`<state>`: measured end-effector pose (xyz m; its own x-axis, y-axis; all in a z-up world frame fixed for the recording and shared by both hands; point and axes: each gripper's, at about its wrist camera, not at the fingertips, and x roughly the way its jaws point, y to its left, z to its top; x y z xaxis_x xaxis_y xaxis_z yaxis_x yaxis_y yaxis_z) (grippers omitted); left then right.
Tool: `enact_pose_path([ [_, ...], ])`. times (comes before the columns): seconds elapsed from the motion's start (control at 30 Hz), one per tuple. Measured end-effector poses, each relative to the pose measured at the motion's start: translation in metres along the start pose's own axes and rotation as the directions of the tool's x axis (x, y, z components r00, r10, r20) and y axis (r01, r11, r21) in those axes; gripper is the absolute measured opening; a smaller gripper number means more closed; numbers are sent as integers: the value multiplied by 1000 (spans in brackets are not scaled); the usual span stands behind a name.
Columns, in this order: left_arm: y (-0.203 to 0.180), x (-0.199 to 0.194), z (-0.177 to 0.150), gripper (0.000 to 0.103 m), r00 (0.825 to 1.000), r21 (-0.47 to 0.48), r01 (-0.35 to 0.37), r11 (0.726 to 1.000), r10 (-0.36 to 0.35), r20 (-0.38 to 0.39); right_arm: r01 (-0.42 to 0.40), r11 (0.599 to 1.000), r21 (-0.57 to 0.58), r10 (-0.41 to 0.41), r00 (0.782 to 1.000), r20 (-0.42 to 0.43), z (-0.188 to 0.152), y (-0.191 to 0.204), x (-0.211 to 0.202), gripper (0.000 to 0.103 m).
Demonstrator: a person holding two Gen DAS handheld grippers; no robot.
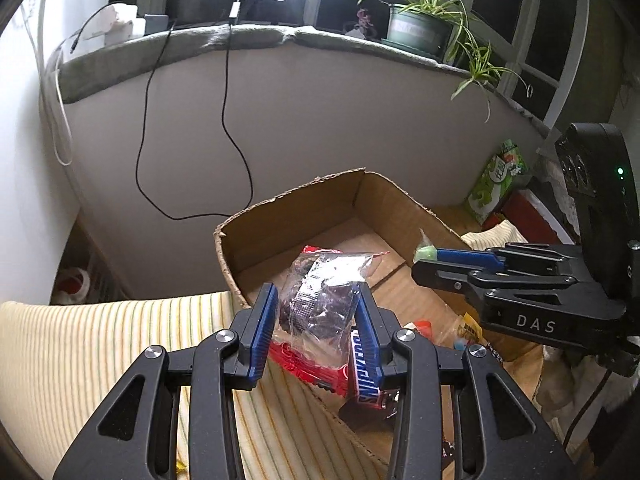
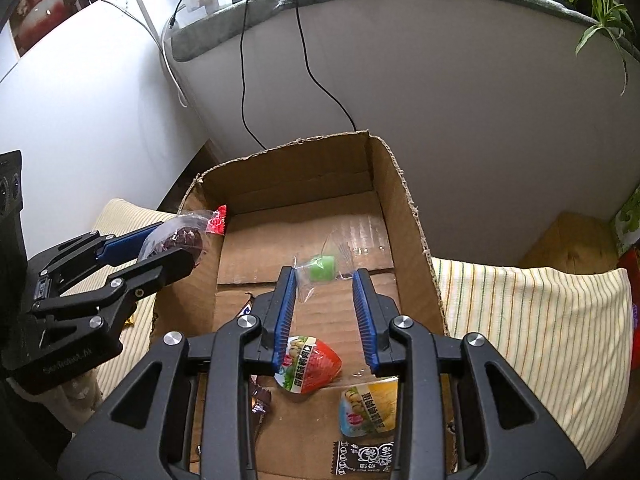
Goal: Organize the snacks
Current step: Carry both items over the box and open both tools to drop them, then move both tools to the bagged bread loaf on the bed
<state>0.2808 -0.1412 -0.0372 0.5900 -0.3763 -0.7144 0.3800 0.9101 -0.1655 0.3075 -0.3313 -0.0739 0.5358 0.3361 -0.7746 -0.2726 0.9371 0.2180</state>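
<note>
My left gripper (image 1: 316, 296) is shut on a clear packet with a dark snack (image 1: 320, 300) and holds it over the near left corner of the cardboard box (image 1: 288, 216); it also shows in the right wrist view (image 2: 176, 240). My right gripper (image 2: 325, 276) is over the box with its jaws apart. A green candy in a clear wrapper (image 2: 322, 267) sits between its fingertips; whether it is gripped is unclear. In the left wrist view the candy (image 1: 425, 254) sticks out at the gripper's tip. In the box lie a Snickers bar (image 1: 366, 376), a red packet (image 1: 304, 364), a strawberry jelly cup (image 2: 310, 364) and a yellow jelly cup (image 2: 370, 406).
The box (image 2: 404, 216) stands on a striped yellow cloth (image 2: 532, 320). A black-and-white candy (image 2: 360, 456) lies at the box's near edge. A green snack bag (image 1: 496, 180) leans against the wall at right. Cables hang down the wall. Potted plants (image 1: 420, 28) stand on the sill.
</note>
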Motion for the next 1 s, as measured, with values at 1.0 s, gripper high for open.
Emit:
enact_pose_path([
  [1.0, -5, -25, 0, 45, 999, 14, -24, 1000, 24, 25, 17, 1000, 14, -17, 999, 44, -7, 1, -30, 71],
])
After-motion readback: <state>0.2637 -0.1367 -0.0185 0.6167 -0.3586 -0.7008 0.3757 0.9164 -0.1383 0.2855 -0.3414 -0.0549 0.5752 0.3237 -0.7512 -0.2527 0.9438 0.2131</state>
